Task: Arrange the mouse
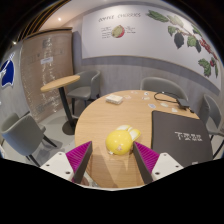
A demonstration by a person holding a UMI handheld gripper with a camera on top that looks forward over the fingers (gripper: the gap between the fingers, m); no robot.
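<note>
Mouse (119, 141), yellow and rounded, sits between my gripper (112, 160) fingers, on the round wooden table (110, 120). I read the magenta pads (79, 157) as spread wide, with table showing at either side of the mouse, so nothing is clamped. I'm holding the gripper low and roughly level, pointing across the tabletop. Just right of the mouse lies a dark mat (182, 136) with white print too small to read. Farther across the table rests a small white object (114, 99) I can't identify. Grey chairs (24, 130) ring the table; a smaller high table (60, 82) stands beyond on the left. The back wall carries a fruit-and-leaf mural (185, 35). The mouse's near edge is hard to make out.
</note>
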